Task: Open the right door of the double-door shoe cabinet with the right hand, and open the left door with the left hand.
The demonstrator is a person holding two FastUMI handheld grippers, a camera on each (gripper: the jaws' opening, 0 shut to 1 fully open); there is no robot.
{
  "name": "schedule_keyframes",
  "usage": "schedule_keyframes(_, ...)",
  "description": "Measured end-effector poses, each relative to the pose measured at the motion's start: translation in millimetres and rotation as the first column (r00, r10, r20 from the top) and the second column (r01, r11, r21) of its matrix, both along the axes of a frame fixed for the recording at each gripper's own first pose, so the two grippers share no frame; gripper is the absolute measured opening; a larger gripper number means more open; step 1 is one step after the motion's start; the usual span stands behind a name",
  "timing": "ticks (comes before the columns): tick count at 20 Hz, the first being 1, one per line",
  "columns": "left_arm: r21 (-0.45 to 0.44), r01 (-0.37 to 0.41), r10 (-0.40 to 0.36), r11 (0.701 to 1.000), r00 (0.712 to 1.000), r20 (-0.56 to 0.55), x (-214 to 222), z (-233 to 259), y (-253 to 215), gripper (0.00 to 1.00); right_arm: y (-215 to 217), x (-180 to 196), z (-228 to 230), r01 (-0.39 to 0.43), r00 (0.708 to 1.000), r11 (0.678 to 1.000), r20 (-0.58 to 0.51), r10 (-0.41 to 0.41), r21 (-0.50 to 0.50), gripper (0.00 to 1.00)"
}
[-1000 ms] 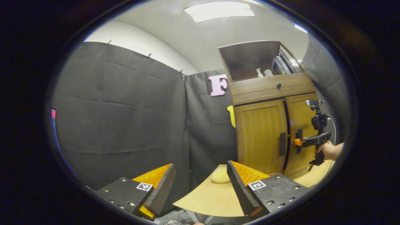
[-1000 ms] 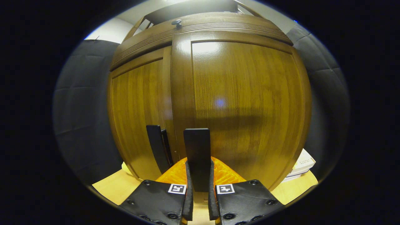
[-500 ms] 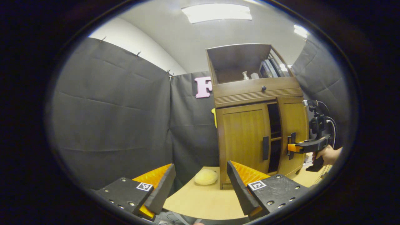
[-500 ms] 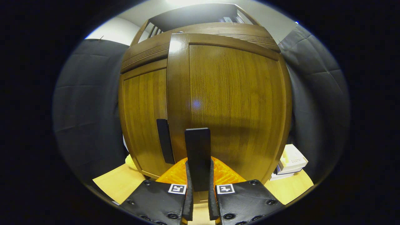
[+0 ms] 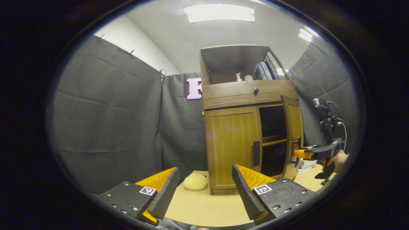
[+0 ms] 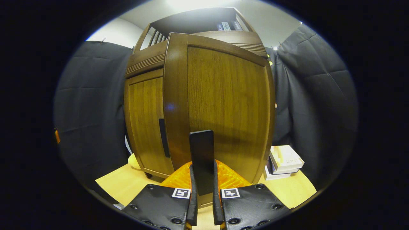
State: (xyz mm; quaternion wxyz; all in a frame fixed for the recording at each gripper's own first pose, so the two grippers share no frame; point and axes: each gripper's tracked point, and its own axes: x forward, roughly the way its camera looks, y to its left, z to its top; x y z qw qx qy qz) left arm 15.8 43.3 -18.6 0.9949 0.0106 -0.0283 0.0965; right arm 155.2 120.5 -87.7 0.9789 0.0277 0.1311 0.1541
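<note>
Right-door step underway: right gripper jaws clamp the right door handle, centre frame, right door half-open. Left gripper jaws spread; next, grasp left door handle.

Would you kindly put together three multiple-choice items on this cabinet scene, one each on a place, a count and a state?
1. Where does the pale yellow round object lie?
A. on the table left of the cabinet's foot
B. on the top shelf
C. inside the lower compartment

2. How many of the two lower doors stand open?
A. none
B. one
C. both

3. What is the right hand-held gripper doing?
A. hanging open, apart from the cabinet
B. shut on the right door's handle
C. shut on the drawer knob

Answers: 1 A, it rests on the table beside the cabinet base. 2 B, the right door is swung out while the left door sits flush. 3 B, both fingers press the dark handle between them.
</note>
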Motion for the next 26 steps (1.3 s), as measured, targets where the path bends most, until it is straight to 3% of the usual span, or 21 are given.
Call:
schedule_keyframes(1,-0.002,0.013,-0.013,1.000,1.000,0.000,2.7,-1.3,-1.5,0.96,-8.3,-7.4,1.8,0.002,1.000,1.000,-0.002,-0.002,-0.001,0.17)
schedule_keyframes(12,-0.018,0.148,-0.148,0.989,0.989,-0.001,2.8,-0.7,-15.7,0.96,-73.7,-33.2,3.0,0.027,1.000,0.999,-0.009,-0.027,-0.026,0.20)
schedule_keyframes(17,-0.016,0.187,-0.187,0.982,0.982,0.002,1.0,3.5,-20.8,0.96,-113.9,-38.1,2.6,0.072,0.997,0.997,-0.010,-0.072,-0.042,0.17)
schedule_keyframes(23,-0.008,0.223,-0.223,0.975,0.975,-0.002,-2.0,6.1,-24.7,0.95,-160.0,-34.7,8.4,0.121,0.993,0.992,0.011,-0.121,-0.038,0.20)
schedule_keyframes(26,-0.006,0.233,-0.233,0.973,0.972,-0.008,-0.4,4.4,-28.8,0.95,-174.1,-32.4,8.4,0.131,0.991,0.991,0.011,-0.131,-0.036,0.15)
